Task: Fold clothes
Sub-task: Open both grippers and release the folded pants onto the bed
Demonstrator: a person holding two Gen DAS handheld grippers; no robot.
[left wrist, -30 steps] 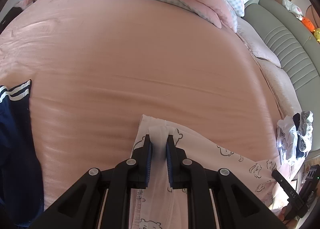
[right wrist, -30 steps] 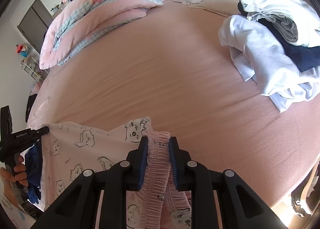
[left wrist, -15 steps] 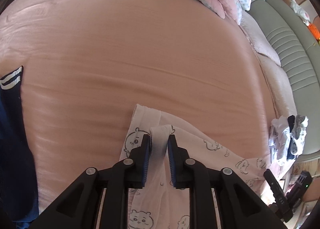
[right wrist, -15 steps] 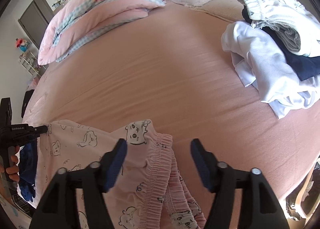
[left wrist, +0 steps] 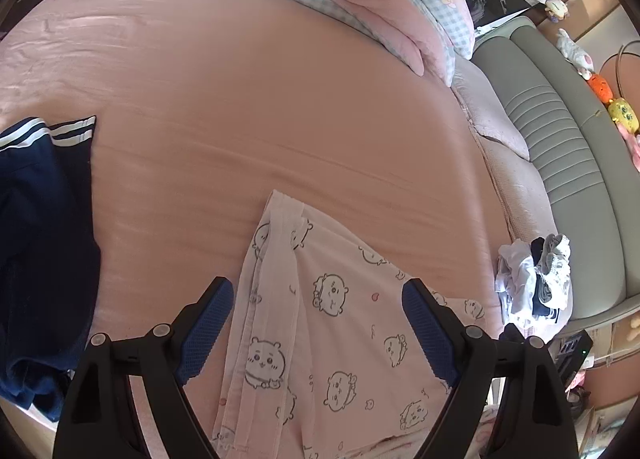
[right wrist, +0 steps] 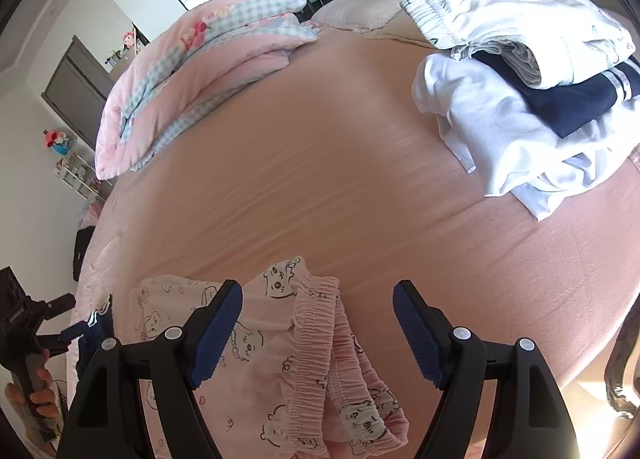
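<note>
A pair of pale pink trousers (left wrist: 328,315) printed with small cartoon animals lies flat on the pink bed sheet (left wrist: 248,107). Its hem end points up the bed in the left wrist view. My left gripper (left wrist: 316,295) hovers above that hem with its jaws opening, and the cloth lies loose below them. In the right wrist view the gathered elastic waistband (right wrist: 320,323) of the trousers (right wrist: 256,371) rests on the sheet. My right gripper (right wrist: 318,301) stands open over the waistband, touching nothing.
A navy garment with white stripes (left wrist: 40,227) lies at the left of the bed. A pile of white and navy clothes (right wrist: 532,91) sits at the right. A folded pink and checked quilt (right wrist: 192,71) lies at the far end. A grey headboard (left wrist: 568,163) borders the right side.
Both grippers have let go of the trousers: the right one opened first, the left one after it. The left gripper has lifted and drawn back from the hem, which now lies on the sheet.
</note>
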